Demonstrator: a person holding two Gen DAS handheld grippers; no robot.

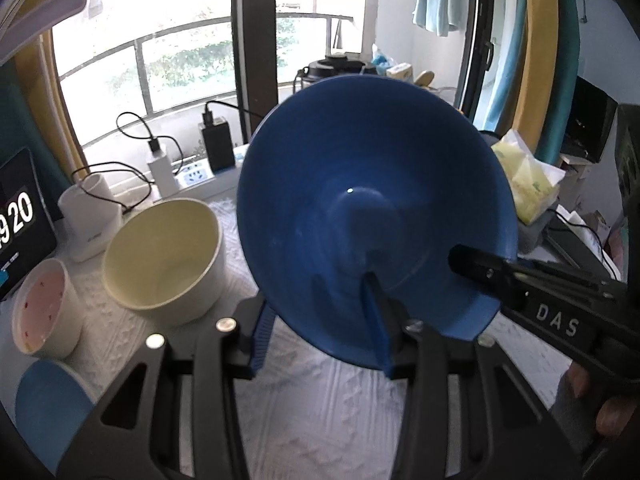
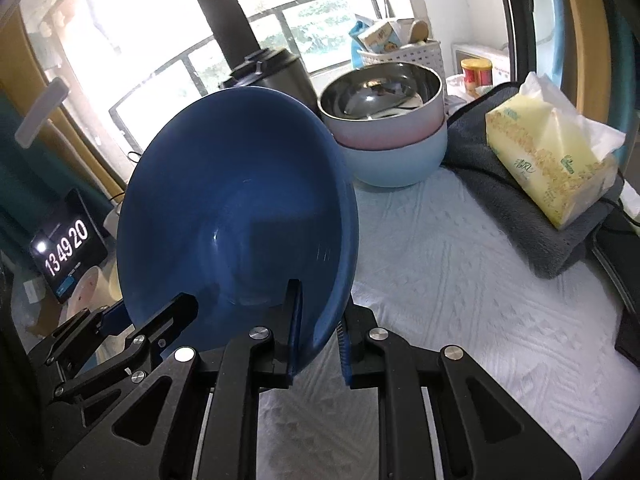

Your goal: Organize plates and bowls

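A large dark blue bowl is held tilted above the white cloth, its inside facing both cameras. My left gripper has its fingers on either side of the bowl's lower rim. My right gripper also straddles the blue bowl at its rim, and one of its fingers shows in the left wrist view on the bowl's right edge. A cream bowl, a pink-lined bowl and a light blue bowl stand at the left. A steel-lined pink bowl sits stacked in a pale blue bowl.
A tissue pack lies on a grey towel at the right. A clock display, chargers and cables stand along the window sill. A black appliance and a white basket stand behind the stacked bowls.
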